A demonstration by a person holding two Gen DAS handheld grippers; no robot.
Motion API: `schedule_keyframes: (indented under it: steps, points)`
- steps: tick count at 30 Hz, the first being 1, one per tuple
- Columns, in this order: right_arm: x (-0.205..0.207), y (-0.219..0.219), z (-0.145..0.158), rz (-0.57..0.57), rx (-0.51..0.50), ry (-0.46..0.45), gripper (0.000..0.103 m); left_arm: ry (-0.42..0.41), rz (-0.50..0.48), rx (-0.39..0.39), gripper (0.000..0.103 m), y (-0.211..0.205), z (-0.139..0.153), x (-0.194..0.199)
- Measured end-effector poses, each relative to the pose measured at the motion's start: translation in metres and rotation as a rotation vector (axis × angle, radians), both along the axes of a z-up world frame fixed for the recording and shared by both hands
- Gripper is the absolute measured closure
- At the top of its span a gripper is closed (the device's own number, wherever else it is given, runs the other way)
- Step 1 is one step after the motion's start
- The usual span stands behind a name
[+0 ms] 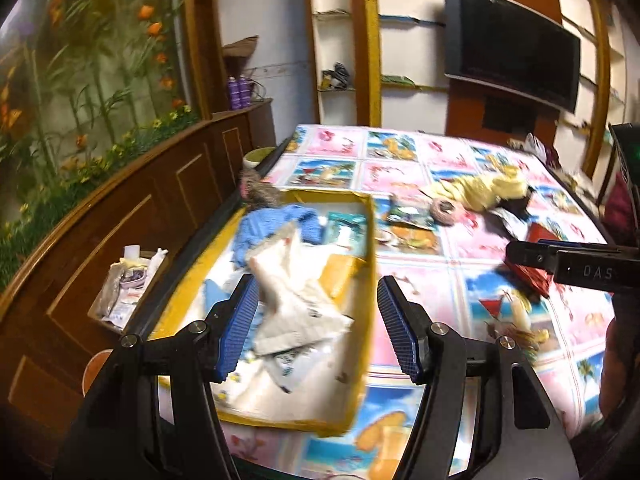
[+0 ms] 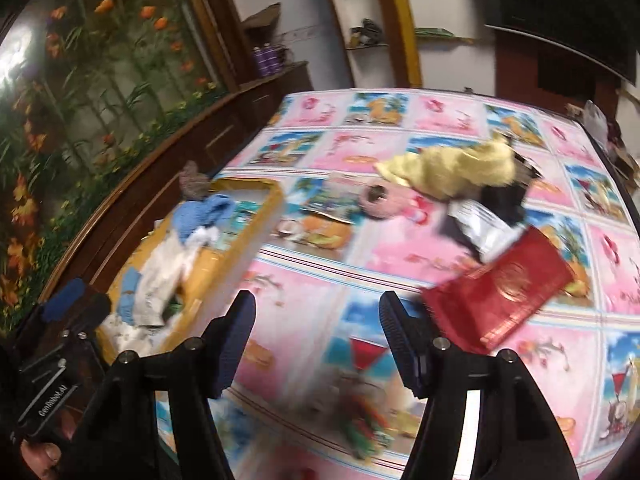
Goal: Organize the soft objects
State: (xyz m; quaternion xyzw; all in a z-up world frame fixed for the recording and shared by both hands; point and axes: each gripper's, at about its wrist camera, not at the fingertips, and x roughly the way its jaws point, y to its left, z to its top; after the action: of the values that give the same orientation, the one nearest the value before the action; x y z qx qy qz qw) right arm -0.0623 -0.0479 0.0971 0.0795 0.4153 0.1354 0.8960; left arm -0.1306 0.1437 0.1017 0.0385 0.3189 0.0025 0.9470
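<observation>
left gripper (image 1: 318, 330): hanging over the near end of the yellow box (image 1: 370, 264); jaws standing apart, gripping nothing; white cloth (image 1: 296, 304) lying loose below, likely just a drop-off spot
right gripper (image 2: 316, 344): jaws standing apart, empty; sitting above bare bedsheet (image 2: 320, 280); red pouch (image 2: 504, 296) just beside its right finger, probably next pick
box contents: blue knit (image 1: 276, 224) bunching at the far end, kept together as sorted
still outside: yellow cloth (image 2: 452, 172) and pink ring (image 2: 378, 200) lying farther up the bed, well apart from the box
</observation>
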Motion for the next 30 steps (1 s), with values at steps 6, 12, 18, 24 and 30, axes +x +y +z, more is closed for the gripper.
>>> schedule_keyframes:
  steps: [6, 12, 18, 24, 30]
  points:
    - [-0.01, -0.045, -0.01, -0.071, 0.015, 0.013, 0.039, 0.043, -0.058, 0.058, 0.041, -0.04, -0.007, 0.005]
    - [-0.017, -0.085, -0.018, -0.125, 0.031, 0.015, 0.039, 0.074, -0.098, 0.122, 0.041, -0.072, -0.016, 0.009]
    - [-0.016, -0.119, -0.029, -0.183, 0.051, 0.033, 0.039, 0.121, -0.138, 0.153, 0.041, -0.096, -0.029, 0.014]
    - [-0.016, -0.139, -0.037, -0.218, 0.072, 0.051, 0.039, 0.149, -0.165, 0.171, 0.041, -0.11, -0.037, 0.016]
    - [-0.011, -0.144, -0.044, -0.226, 0.089, 0.078, 0.039, 0.167, -0.172, 0.18, 0.041, -0.114, -0.043, 0.019]
